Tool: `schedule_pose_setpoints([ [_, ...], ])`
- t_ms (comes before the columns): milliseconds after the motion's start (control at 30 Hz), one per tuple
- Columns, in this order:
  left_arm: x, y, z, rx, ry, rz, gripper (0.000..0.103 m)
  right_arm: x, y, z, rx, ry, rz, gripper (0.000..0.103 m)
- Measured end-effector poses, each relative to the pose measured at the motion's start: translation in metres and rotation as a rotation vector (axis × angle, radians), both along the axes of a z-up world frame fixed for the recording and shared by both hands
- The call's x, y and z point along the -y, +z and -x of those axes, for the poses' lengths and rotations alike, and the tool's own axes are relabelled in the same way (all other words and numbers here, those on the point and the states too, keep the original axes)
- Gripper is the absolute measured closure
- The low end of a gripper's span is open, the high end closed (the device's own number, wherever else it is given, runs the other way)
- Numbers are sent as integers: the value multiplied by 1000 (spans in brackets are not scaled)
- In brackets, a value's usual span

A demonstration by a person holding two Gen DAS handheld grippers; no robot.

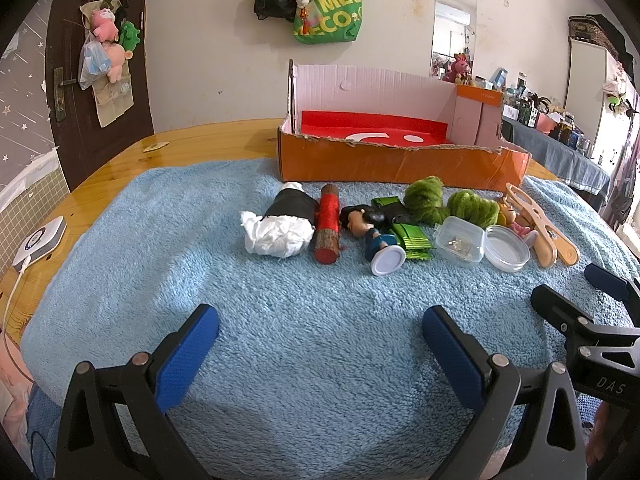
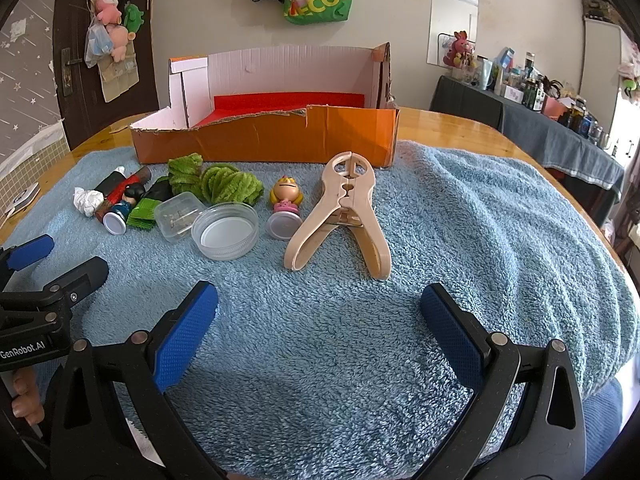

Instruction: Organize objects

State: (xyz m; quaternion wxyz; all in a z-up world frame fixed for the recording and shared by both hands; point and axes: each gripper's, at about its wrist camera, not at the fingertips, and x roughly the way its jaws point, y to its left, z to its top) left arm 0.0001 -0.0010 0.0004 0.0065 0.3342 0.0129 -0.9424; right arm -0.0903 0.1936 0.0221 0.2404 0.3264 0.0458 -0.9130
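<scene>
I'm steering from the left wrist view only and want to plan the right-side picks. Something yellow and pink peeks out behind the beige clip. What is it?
Observer: A small figurine with yellow hair and a pink dress. It lies with its round white base toward the grippers, between the round clear tub and the beige clip.
Operator: Is the right gripper free to take it?
Observer: Yes. The right gripper has its jaws wide apart with nothing between them, over the blue towel short of the clip.
Operator: Which way does the clip point?
Observer: Its handles splay toward the gripper, and its toothed end points at the orange box.
</scene>
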Motion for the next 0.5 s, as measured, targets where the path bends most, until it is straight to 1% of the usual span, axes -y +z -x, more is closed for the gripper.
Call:
schedule_pose_setpoints([
  [200, 1, 0, 0, -1, 2, 2, 0, 0, 0, -2, -1, 1, 1, 0],
  [300, -5, -2, 1, 1, 0, 1, 0, 1, 0, -1, -5, 1, -2, 0],
  [433, -4, 5, 7, 17, -8, -28, 0, 1, 2, -3, -3, 7, -5, 0],
  [467, 2, 8, -1, 18, -9, -34, 0, 0, 4, -3, -5, 11, -2, 0],
  [500, 4, 10, 0, 21, -9, -39, 0, 0, 11, -2, -9, 15, 2, 0],
])
